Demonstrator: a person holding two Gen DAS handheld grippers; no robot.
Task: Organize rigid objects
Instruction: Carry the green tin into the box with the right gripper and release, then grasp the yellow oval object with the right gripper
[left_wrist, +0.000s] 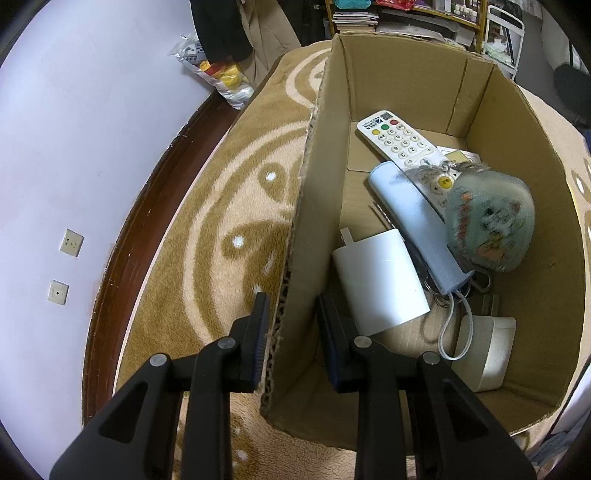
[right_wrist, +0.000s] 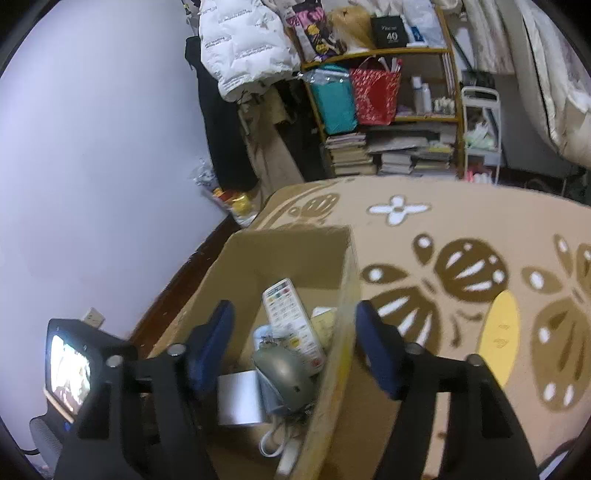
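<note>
An open cardboard box (left_wrist: 406, 85) stands on a patterned rug. Inside lie a white remote (left_wrist: 400, 146), a pale blue oblong case (left_wrist: 417, 225), a white plug adapter (left_wrist: 380, 280), a grey-green rounded piece (left_wrist: 491, 225), a beige little box (left_wrist: 487, 354) and a white cable (left_wrist: 452, 332). My left gripper (left_wrist: 293, 325) is shut on the box's left wall. My right gripper (right_wrist: 295, 343) is open above the box (right_wrist: 280, 254), astride its blurred right wall, which no pad presses. Below it show the remote (right_wrist: 291, 321) and the grey-green piece (right_wrist: 284, 373).
A yellow flat oval (right_wrist: 498, 336) lies on the rug (right_wrist: 424, 229) right of the box. A pale wall with sockets (left_wrist: 72, 242) and a dark skirting board run along the left. Shelves (right_wrist: 388, 122) with books and bags, a plastic bag (left_wrist: 225, 79) and hanging clothes stand behind.
</note>
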